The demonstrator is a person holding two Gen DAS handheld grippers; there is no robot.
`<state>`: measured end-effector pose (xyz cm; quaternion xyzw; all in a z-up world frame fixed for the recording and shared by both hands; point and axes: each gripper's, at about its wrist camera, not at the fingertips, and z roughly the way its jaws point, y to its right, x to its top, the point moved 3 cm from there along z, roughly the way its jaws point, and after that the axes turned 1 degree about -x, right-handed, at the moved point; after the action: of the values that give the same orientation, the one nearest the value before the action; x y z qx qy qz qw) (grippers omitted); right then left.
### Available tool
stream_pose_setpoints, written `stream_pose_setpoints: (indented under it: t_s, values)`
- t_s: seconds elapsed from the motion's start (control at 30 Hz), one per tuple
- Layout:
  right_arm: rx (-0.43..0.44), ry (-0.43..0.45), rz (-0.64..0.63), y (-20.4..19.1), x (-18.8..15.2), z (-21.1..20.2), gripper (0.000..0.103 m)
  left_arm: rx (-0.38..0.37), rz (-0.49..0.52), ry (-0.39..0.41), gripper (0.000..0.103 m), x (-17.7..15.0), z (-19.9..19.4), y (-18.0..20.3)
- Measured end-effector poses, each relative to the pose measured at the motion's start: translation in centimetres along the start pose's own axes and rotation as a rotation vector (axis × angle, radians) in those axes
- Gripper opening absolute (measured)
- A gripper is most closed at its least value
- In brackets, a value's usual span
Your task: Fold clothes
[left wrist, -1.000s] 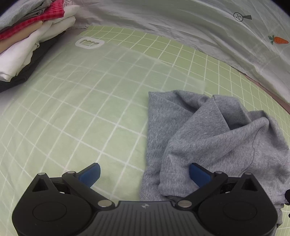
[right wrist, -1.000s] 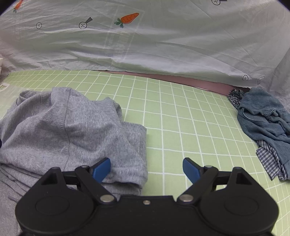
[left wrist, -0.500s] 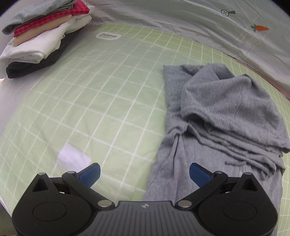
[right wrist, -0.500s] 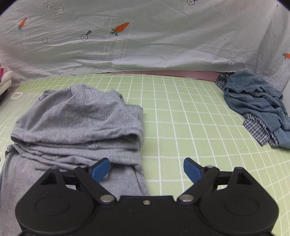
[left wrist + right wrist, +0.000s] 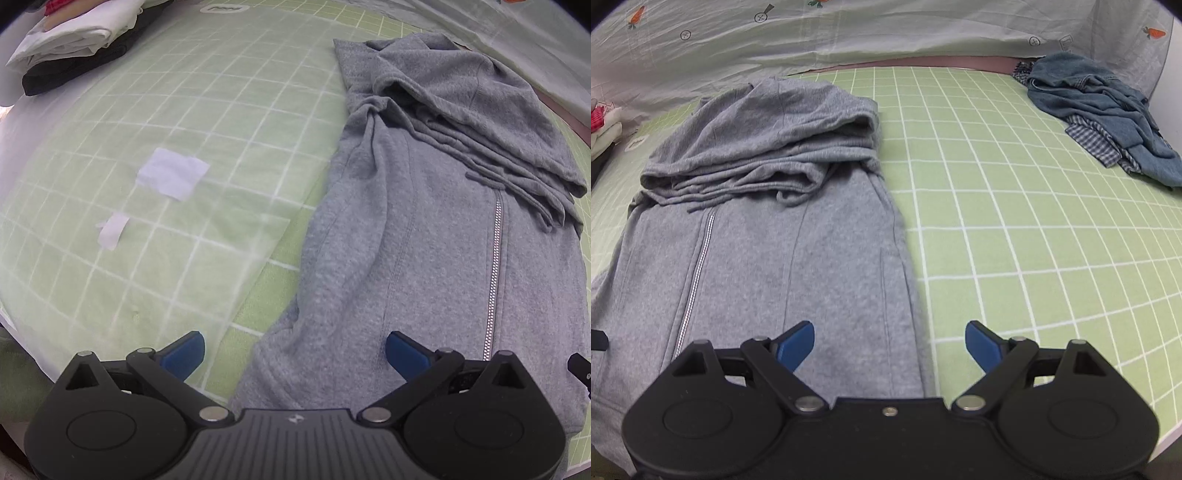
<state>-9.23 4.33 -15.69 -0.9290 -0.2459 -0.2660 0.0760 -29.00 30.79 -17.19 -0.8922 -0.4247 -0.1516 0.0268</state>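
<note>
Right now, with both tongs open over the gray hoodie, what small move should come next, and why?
Probably lower both tongs onto the gray hoodie's near hem and pinch it. Each hangs open and empty over a side edge, and the top half is already bunched over the zipper, so the bottom seems next to fold.

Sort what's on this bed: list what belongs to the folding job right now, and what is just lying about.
In the job:
grey zip hoodie
left tongs, open
right tongs, open

Lying about:
folded clothes stack
denim and checked clothes heap
white paper scraps
green checked sheet
</note>
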Motion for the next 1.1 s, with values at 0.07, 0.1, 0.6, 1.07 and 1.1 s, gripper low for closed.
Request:
stream_pose_setpoints:
  t_s: [0.07, 0.1, 0.6, 1.07, 1.1]
  values:
    - [0.004, -0.016, 0.01, 0.0, -0.9, -0.2, 0.089, -0.007, 0.007, -0.002, 0.102, -0.5, -0.1, 0.3]
    - [0.007, -0.025, 0.013, 0.1, -1.3, -0.3, 0.089, -0.011, 0.012, -0.001, 0.102, -0.8, -0.1, 0.4]
    - [0.068, -0.067, 0.066, 0.3, -3.6, -1.3, 0.089, -0.058, 0.074, 0.041, 0.07, -2.4, -0.9, 1.1]
    - [0.27, 0.029, 0.129, 0.7, -0.4, -3.4, 0.017, -0.24, -0.099, 0.077, 0.015, -0.9, -2.6, 1.6]
    - [0.278, 0.046, 0.141, 0.9, 0.3, -3.6, 0.017, -0.258, -0.12, 0.087, 0.015, -0.5, -2.9, 1.5]
